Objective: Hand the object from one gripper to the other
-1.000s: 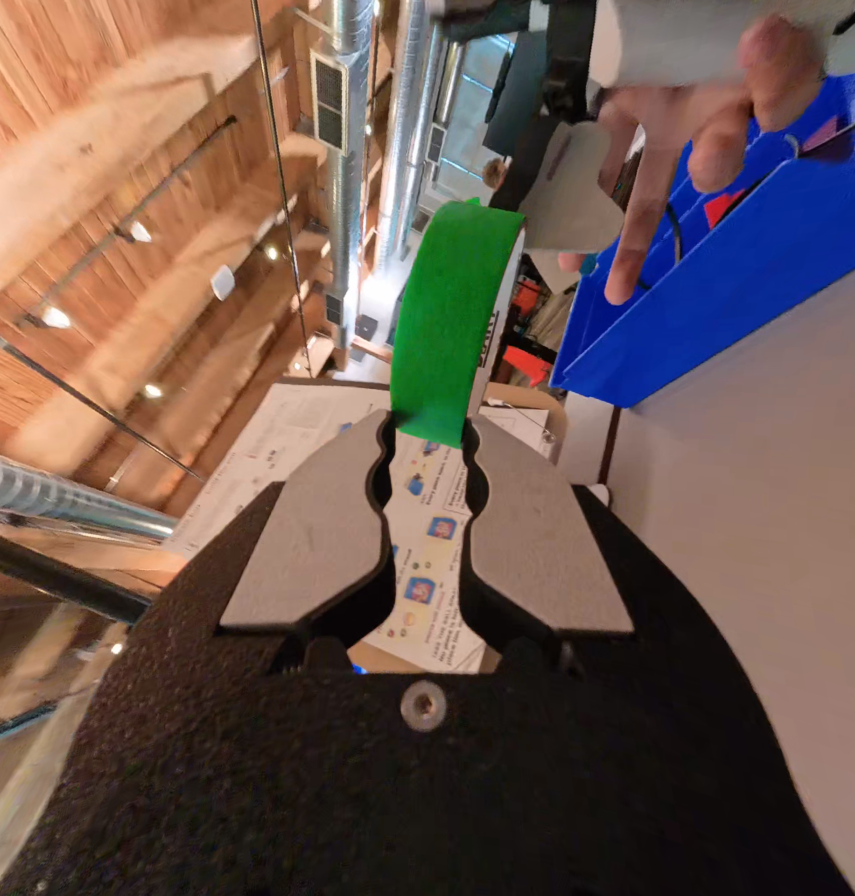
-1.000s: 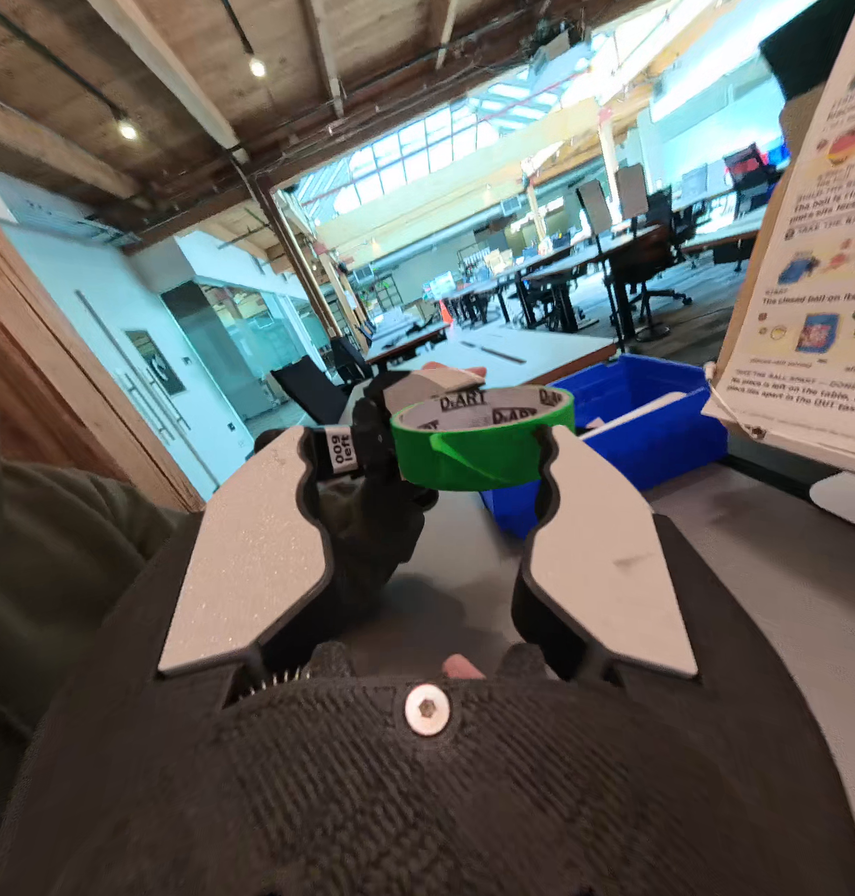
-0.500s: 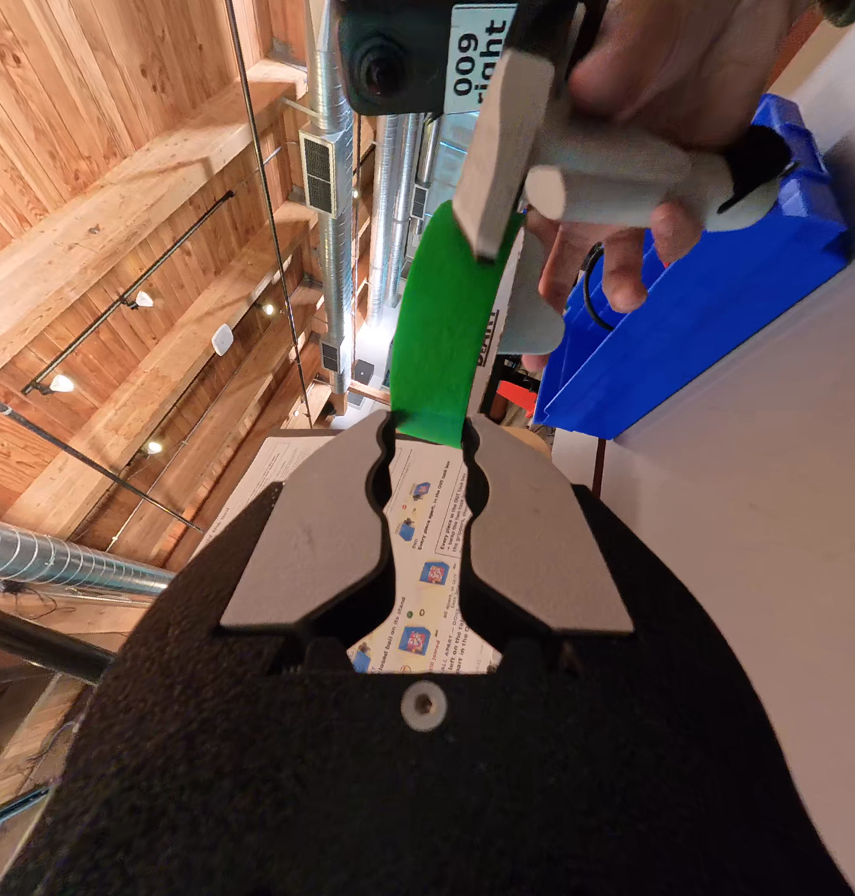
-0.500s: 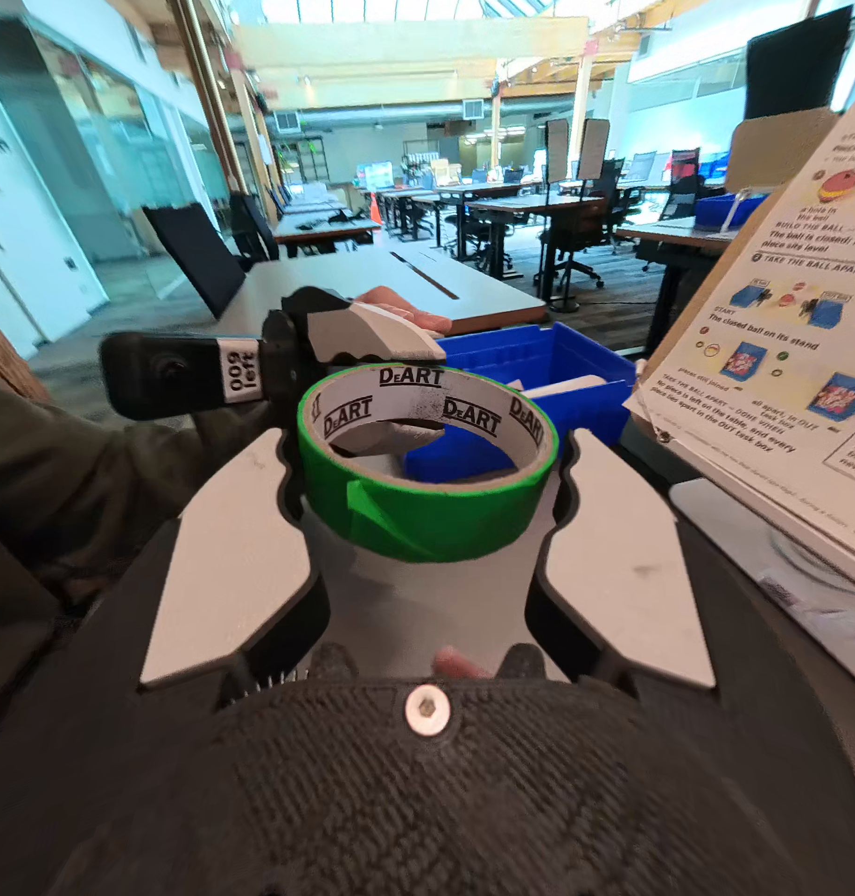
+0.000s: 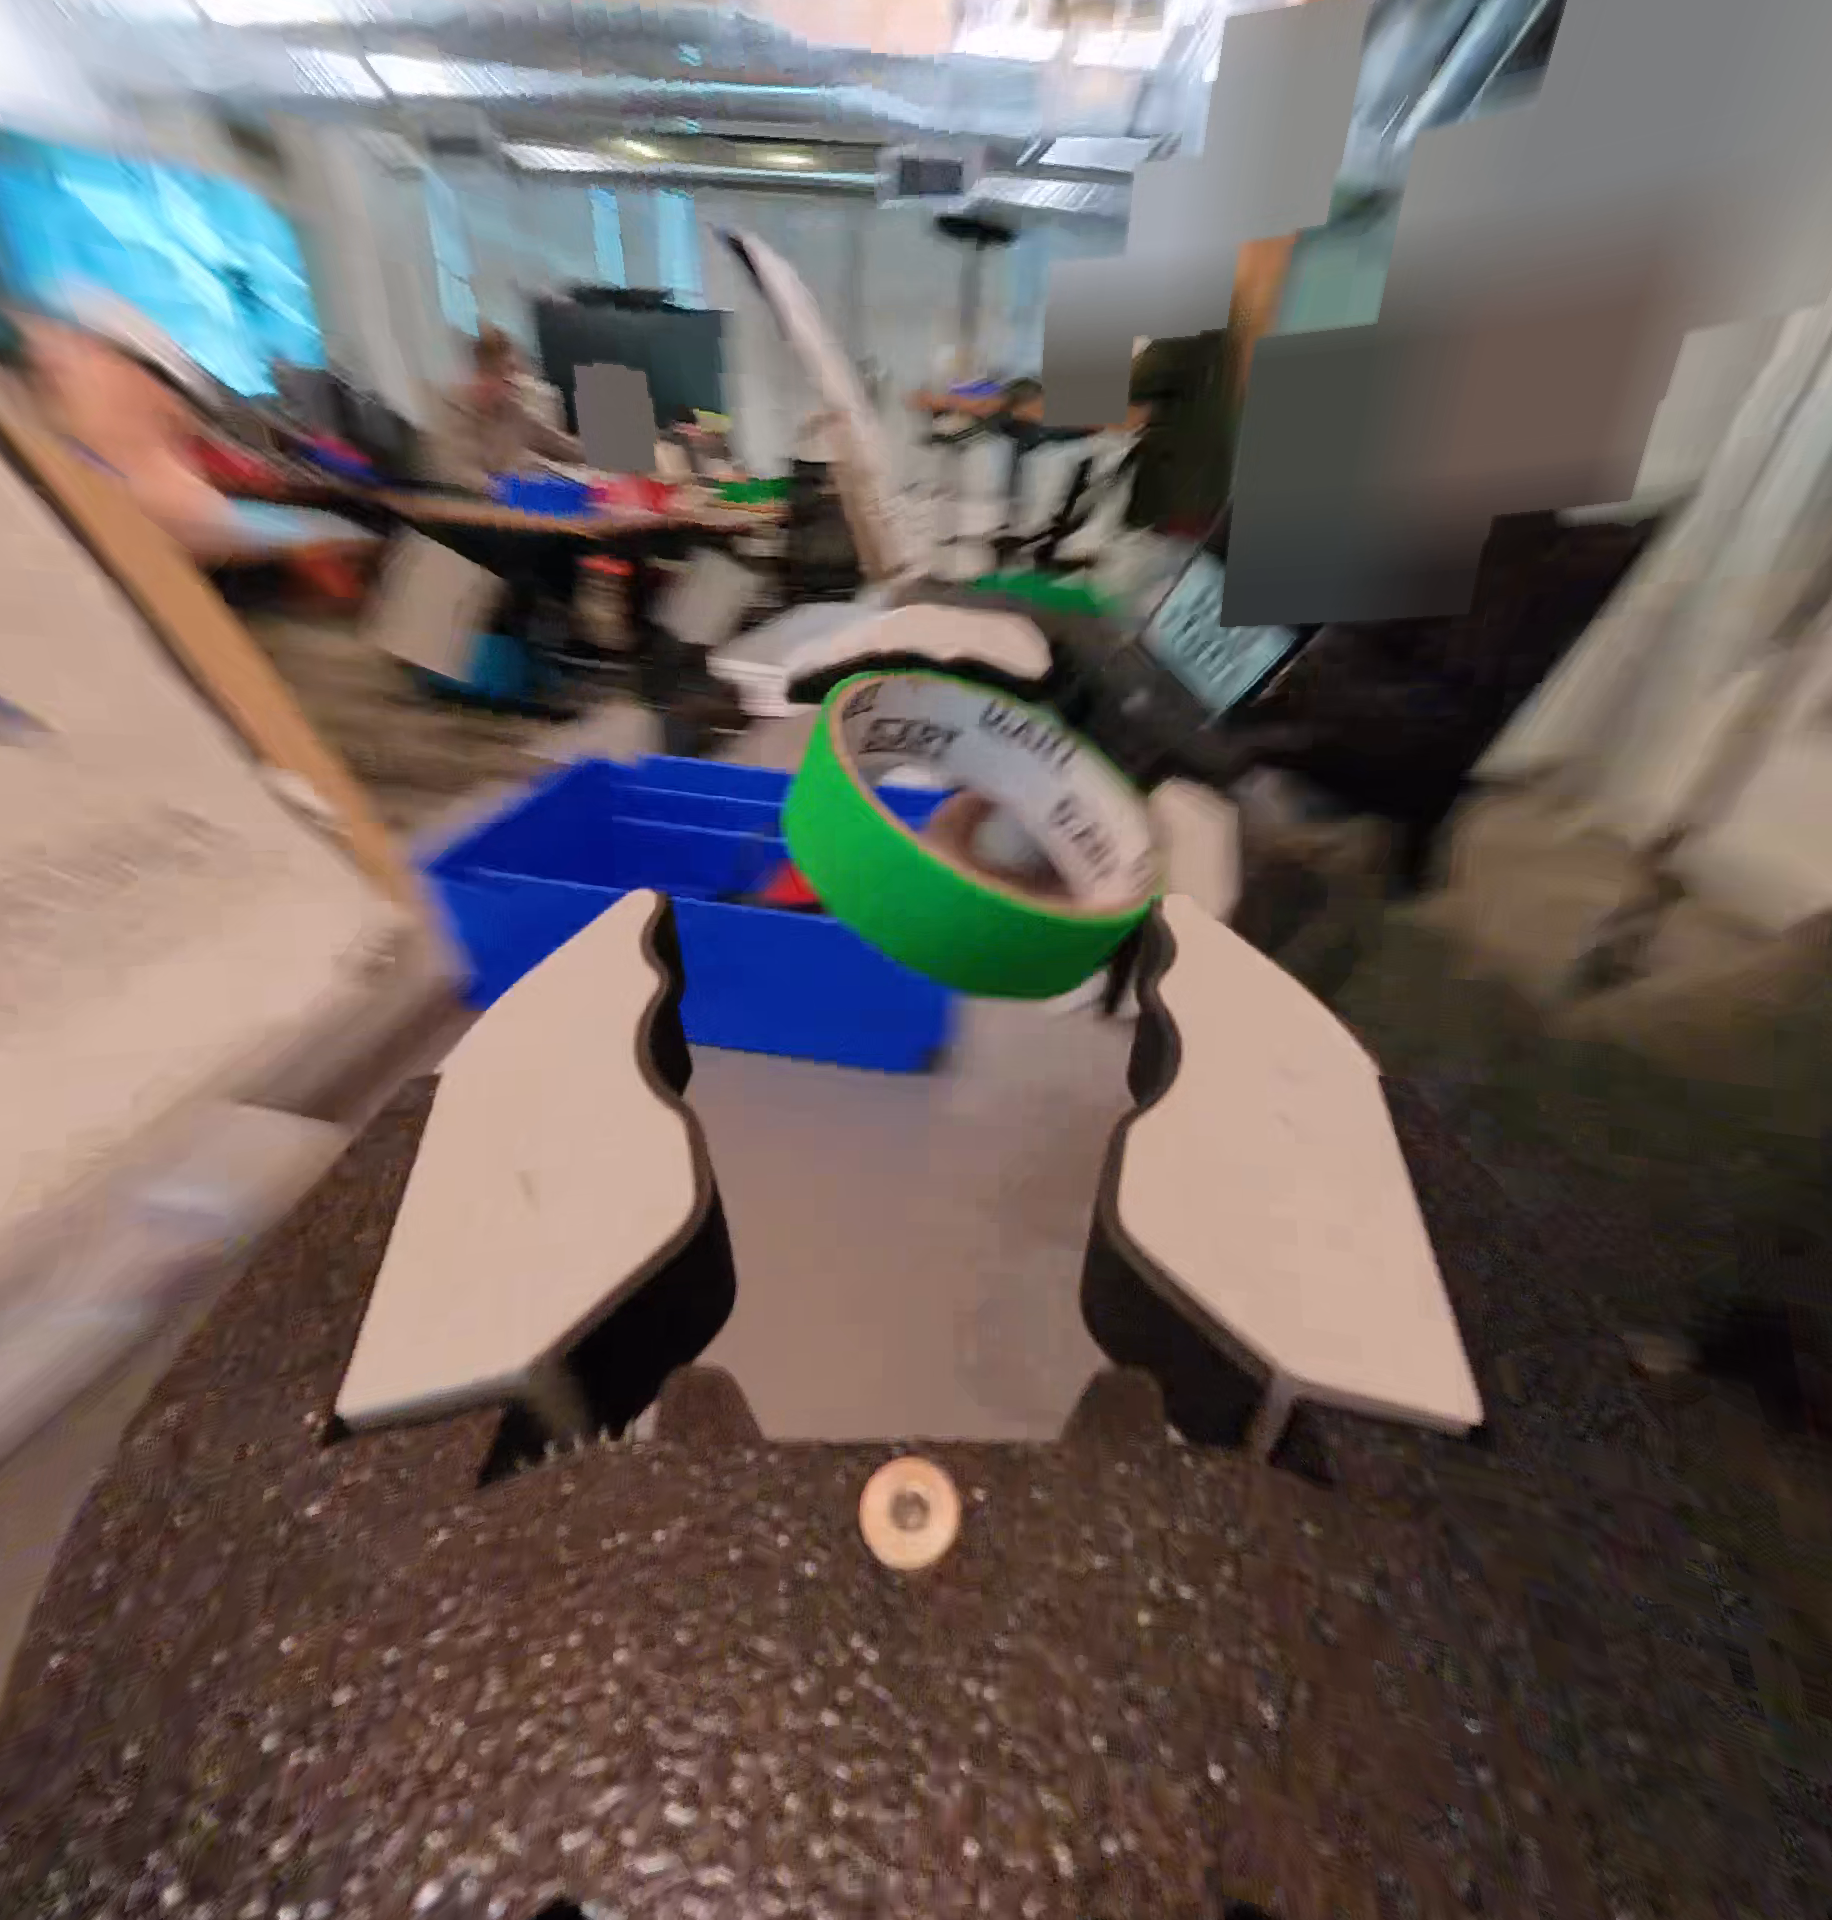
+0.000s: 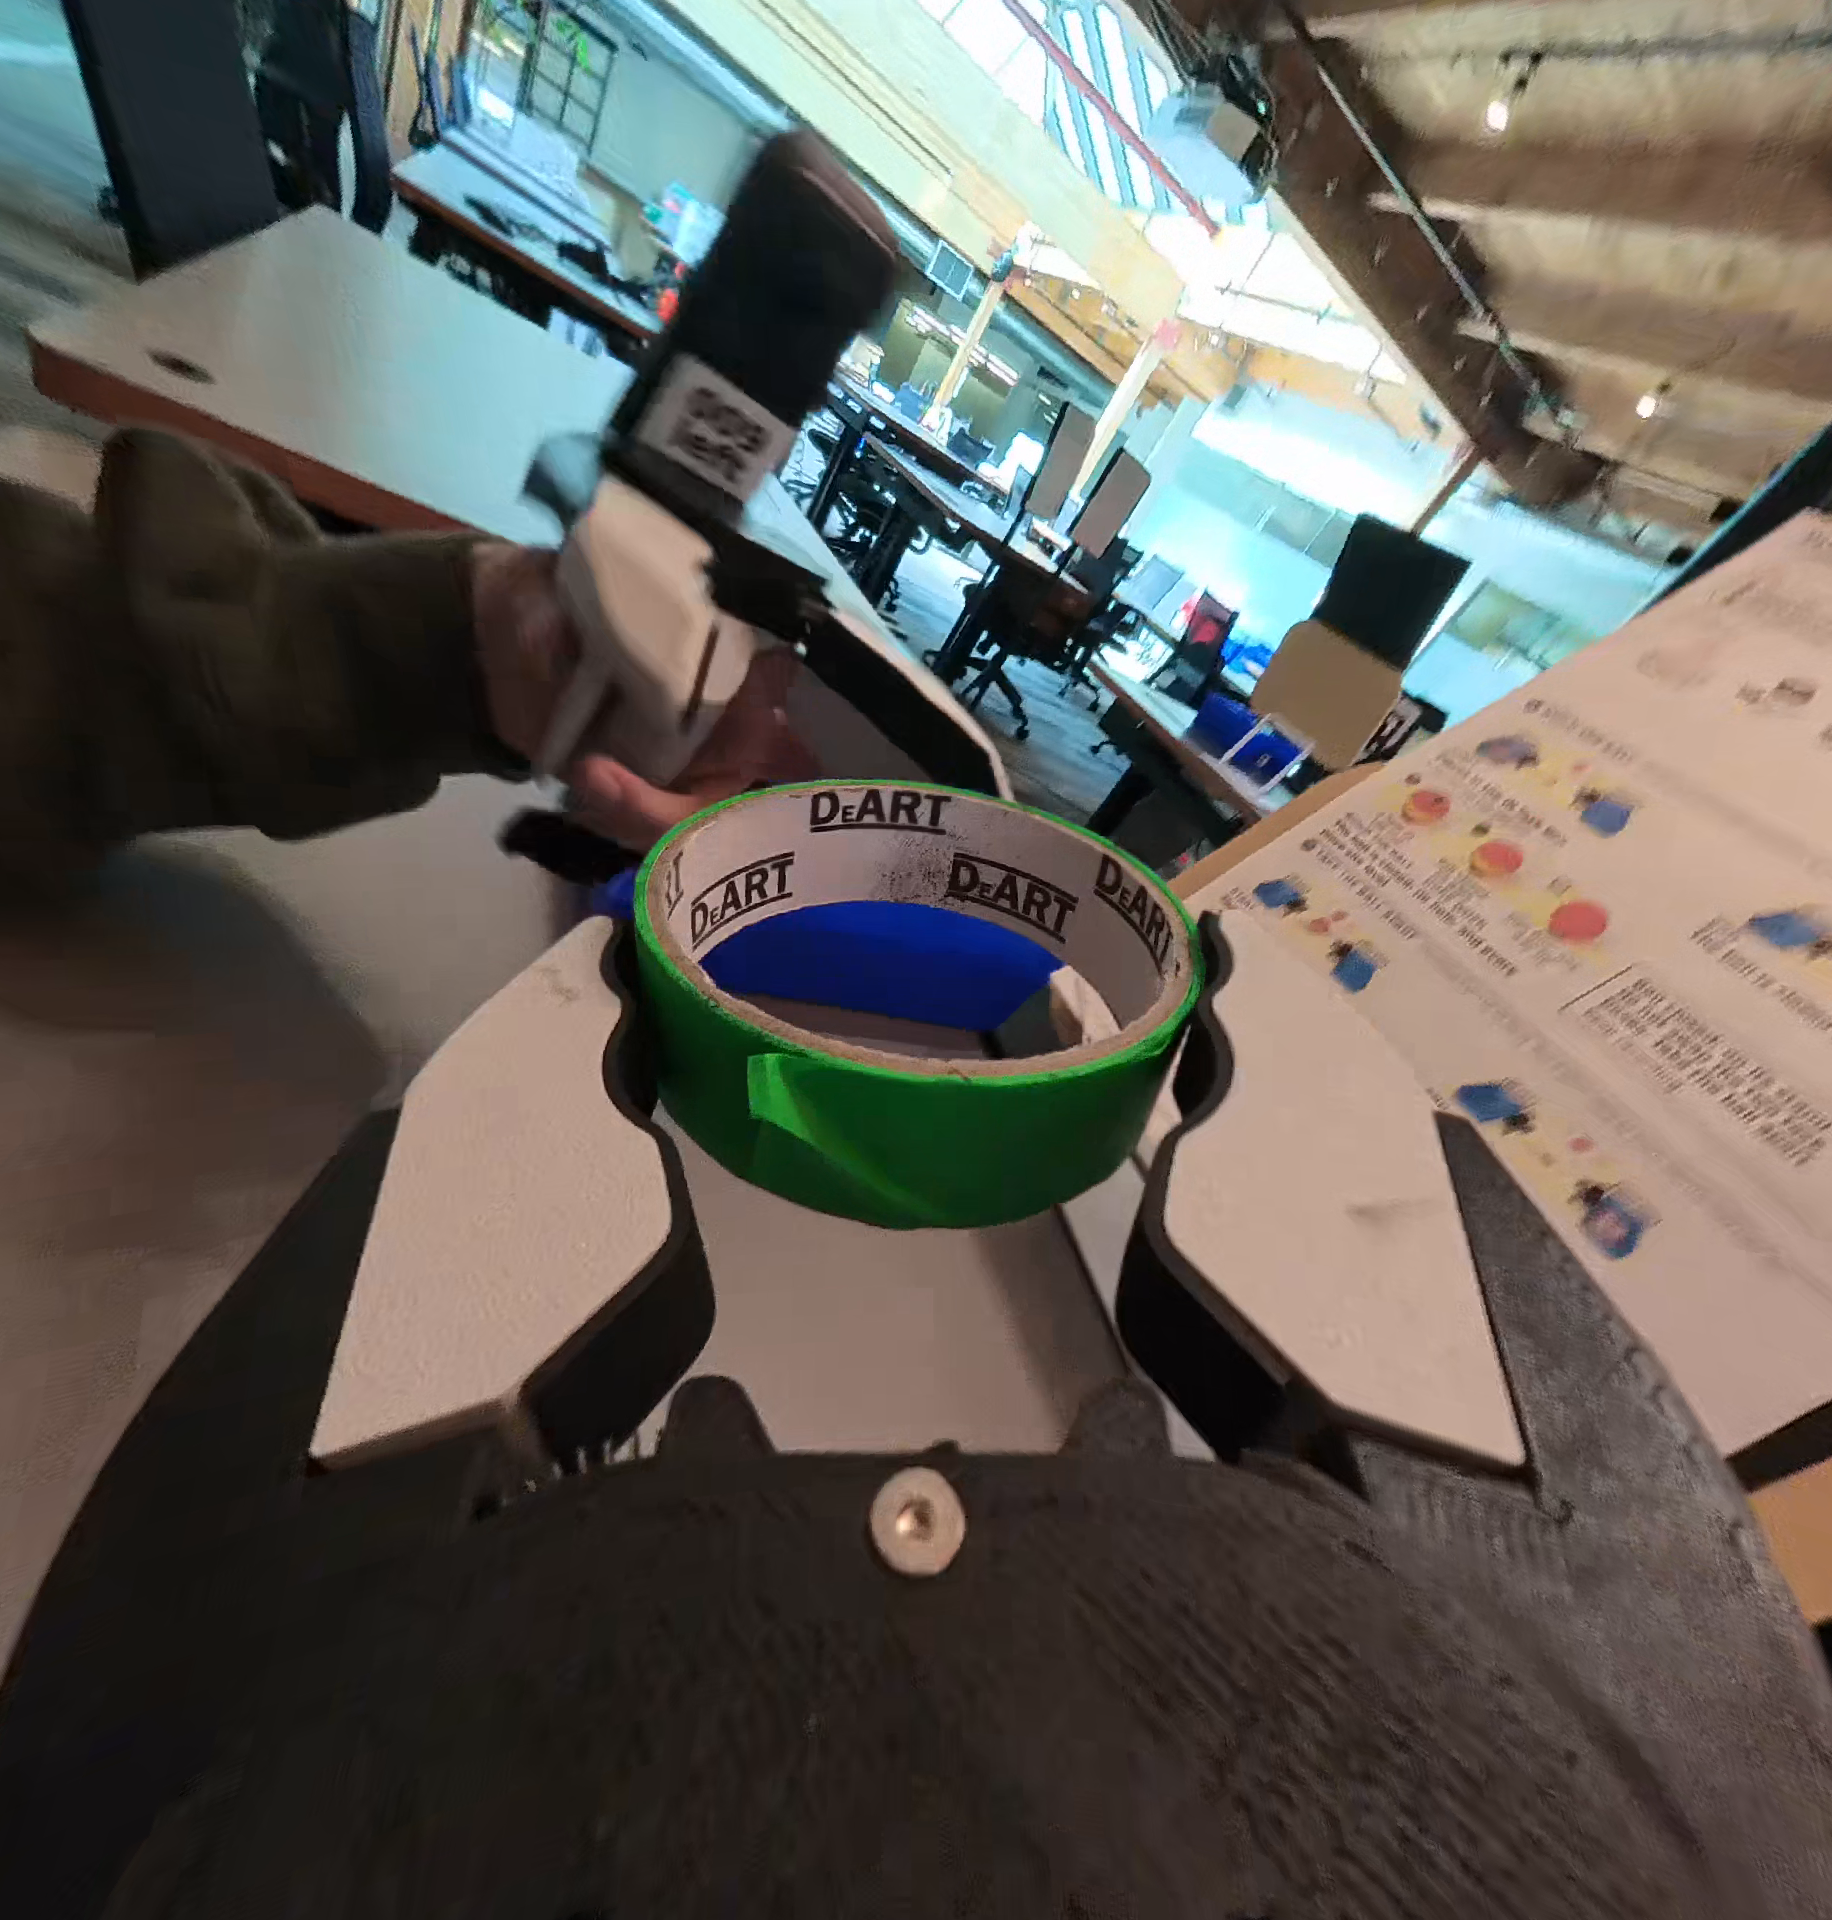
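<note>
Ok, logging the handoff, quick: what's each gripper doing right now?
Left gripper: open, holding nothing.
Right gripper: shut on the green tape roll, gripping its outer sides.

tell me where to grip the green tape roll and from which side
Grip the green tape roll across its outer band, fingers on opposite sides, coming in level with the ring's plane. The right gripper holds it so: curved finger notches cradle the round wall.

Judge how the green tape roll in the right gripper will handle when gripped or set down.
The green tape roll probably stays stiff: its ring looks round while the right gripper clamps its sides. Its hollow core suggests it is light. Set on its curved edge, it would likely roll.
</note>
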`<action>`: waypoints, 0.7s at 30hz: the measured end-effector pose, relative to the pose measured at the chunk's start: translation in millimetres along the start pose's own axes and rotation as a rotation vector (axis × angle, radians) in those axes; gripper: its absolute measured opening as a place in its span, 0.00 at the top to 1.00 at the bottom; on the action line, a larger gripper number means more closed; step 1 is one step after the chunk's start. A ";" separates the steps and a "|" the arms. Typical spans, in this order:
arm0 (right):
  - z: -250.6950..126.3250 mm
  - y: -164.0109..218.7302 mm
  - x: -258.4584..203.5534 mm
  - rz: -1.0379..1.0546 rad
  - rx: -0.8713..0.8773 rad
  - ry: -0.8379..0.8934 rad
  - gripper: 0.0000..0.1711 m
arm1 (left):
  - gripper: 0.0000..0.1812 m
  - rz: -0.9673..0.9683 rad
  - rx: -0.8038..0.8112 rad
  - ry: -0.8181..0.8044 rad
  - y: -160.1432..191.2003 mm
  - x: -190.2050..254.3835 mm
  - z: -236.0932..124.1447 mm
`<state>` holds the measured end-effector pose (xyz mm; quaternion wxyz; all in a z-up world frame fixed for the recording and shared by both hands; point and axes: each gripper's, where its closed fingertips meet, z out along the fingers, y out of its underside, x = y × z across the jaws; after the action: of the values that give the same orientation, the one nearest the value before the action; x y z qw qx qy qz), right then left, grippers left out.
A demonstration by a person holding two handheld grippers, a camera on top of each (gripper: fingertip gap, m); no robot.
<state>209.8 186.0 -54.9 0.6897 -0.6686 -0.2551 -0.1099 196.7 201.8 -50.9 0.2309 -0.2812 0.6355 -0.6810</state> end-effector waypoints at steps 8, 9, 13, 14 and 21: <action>12.1 16.6 -9.2 -0.220 -0.083 0.006 0.42 | 0.71 -0.672 -0.144 0.335 31.0 18.5 5.3; 12.8 19.2 -8.1 -0.239 -0.104 0.014 0.42 | 0.70 -0.693 -0.136 0.329 31.2 16.4 6.4; 11.2 13.8 -8.4 -0.250 -0.083 0.017 0.42 | 0.84 -0.707 -0.109 0.310 31.9 8.4 5.0; 11.8 14.0 -8.4 -0.259 -0.088 0.020 0.42 | 0.84 -0.712 -0.100 0.307 31.1 7.2 5.0; 13.1 31.5 -1.5 -0.288 -0.196 0.065 0.41 | 0.84 -0.647 -0.100 0.240 39.8 -4.7 8.6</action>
<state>221.3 201.1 -83.3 0.6063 -0.6854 -0.3138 -0.2533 204.4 195.2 -90.6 -0.0873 -0.3970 0.5688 -0.7150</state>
